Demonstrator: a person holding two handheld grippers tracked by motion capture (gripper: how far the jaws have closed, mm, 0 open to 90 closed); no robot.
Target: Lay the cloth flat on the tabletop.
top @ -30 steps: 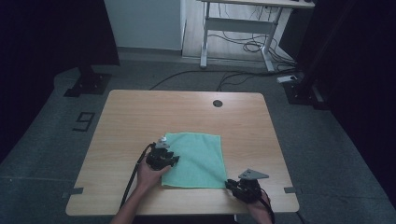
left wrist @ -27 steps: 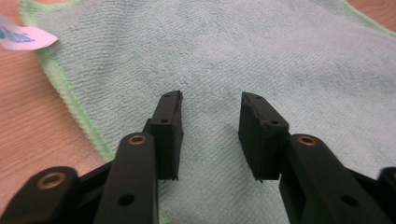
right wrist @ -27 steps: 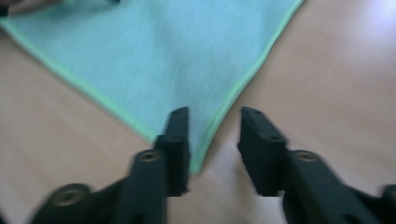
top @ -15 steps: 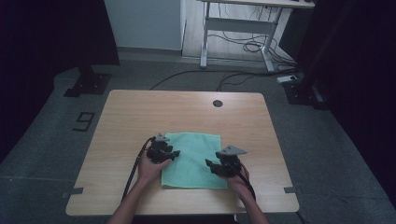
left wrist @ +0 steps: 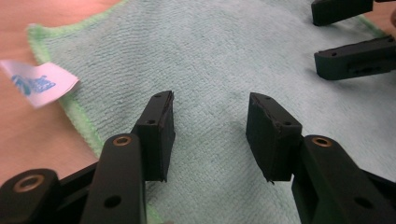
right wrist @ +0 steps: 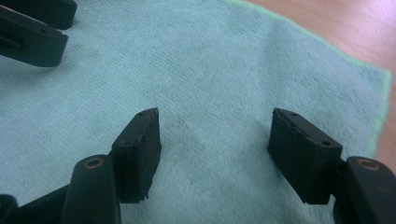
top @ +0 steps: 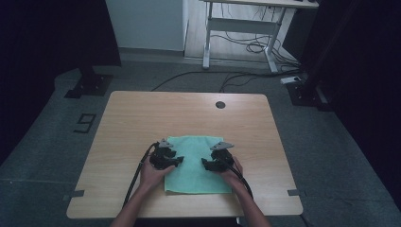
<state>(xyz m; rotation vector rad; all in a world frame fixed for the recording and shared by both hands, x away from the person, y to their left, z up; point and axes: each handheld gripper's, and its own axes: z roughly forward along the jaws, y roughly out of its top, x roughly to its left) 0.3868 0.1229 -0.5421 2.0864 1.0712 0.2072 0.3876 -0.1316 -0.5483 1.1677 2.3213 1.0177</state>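
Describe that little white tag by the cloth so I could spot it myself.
Start at the wooden table and find the green cloth at its near edge. The white tag sticks out from the cloth's bright green hem, printed in blue, the only paper-like scrap there.

The high view looks forward and down from above the person's side, taking in the whole table point(top: 142, 118) at frame centre and the floor beyond. The left gripper view sits close over the green cloth point(left wrist: 224, 51), looking along its own jaws; the right gripper point(left wrist: 348, 35) appears at its upper right. The right gripper view is equally close, with the left gripper point(right wrist: 32, 28) at its upper left. All three share the cloth.
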